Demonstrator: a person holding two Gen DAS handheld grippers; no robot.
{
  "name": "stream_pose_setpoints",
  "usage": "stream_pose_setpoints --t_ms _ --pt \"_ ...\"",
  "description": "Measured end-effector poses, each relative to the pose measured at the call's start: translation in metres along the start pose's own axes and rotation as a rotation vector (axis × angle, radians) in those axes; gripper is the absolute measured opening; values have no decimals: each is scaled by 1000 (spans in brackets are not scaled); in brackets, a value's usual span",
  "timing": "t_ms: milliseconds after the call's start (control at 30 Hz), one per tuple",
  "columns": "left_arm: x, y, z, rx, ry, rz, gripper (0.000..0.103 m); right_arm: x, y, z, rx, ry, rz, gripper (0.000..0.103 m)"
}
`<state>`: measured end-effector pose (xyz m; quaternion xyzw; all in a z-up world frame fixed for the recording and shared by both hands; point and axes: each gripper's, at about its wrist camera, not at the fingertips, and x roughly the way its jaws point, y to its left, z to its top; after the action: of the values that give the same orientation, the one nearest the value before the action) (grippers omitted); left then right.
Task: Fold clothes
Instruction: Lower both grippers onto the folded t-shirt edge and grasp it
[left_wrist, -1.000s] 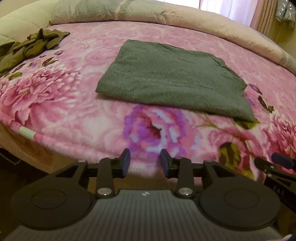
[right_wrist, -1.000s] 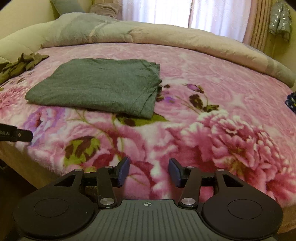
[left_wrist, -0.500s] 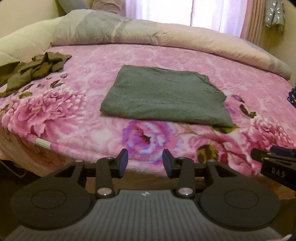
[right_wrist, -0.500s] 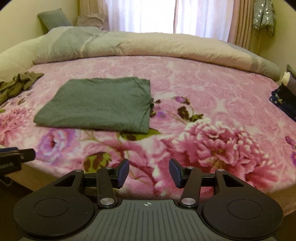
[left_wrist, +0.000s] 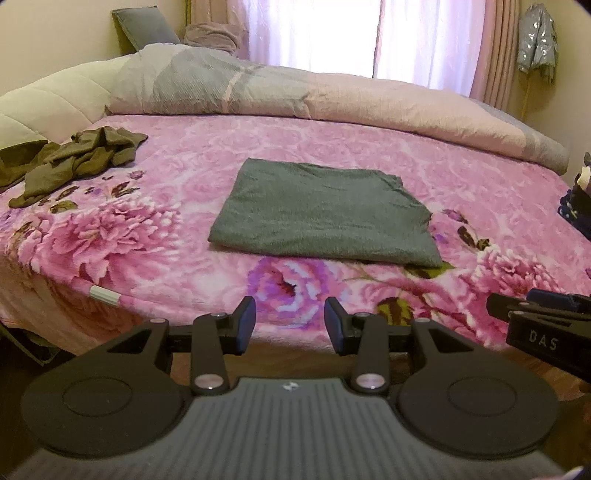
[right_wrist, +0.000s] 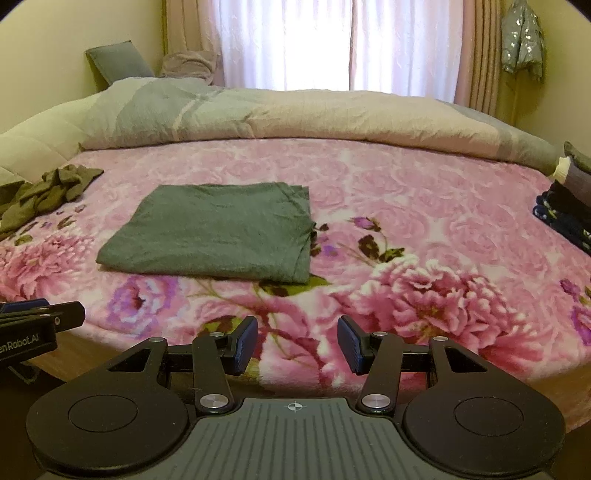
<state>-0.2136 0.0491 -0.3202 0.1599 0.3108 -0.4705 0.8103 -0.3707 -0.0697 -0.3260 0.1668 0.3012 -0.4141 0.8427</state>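
A folded grey shirt (left_wrist: 321, 214) lies flat mid-blanket (left_wrist: 369, 147), clear of the bed's near edge. Left gripper (left_wrist: 290, 325) and right gripper (right_wrist: 297, 345) hover off that edge, jaws apart, empty.

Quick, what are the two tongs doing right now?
Left tongs: open, holding nothing.
Right tongs: open, holding nothing.

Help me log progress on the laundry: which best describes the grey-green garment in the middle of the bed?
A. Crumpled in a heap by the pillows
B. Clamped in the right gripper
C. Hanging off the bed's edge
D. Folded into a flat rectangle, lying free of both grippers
D: the grey-green garment lies as a neat flat rectangle on the pink floral blanket, with the left gripper and right gripper both empty, short of it.
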Motion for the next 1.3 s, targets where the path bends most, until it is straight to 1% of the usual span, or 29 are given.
stream_pose_setpoints --t_ms 167,300,400,533,667,800,933,1033,1100,1200,1300 --pt "-7 8 2 -17 -15 0 37 -3 8 1 -12 -3 21 51" --pt "-1 19 6 -39 -19 -22 37 6 10 3 1 0 81 51" --pt "15 31 9 -51 -17 -37 37 23 -2 3 66 23 156 51" --pt "49 49 16 -70 12 -56 37 54 -30 0 169 53 240 51" --pt "87 69 35 -83 27 -97 36 92 -63 7 278 79 296 51" --pt "124 86 72 -69 -5 -141 36 129 -90 35 333 60 379 51" --pt "169 98 114 -48 -21 -185 36 171 -107 78 340 22 458 51" --pt "206 103 141 -30 -5 -210 36 206 -113 111 315 8 505 51" --pt "231 108 154 -47 13 -221 36 231 -110 130 269 17 520 51" --pt "266 118 169 -86 57 -259 36 264 -105 150 214 47 536 51" --pt "293 126 178 -119 96 -312 36 292 -103 161 183 79 548 51"
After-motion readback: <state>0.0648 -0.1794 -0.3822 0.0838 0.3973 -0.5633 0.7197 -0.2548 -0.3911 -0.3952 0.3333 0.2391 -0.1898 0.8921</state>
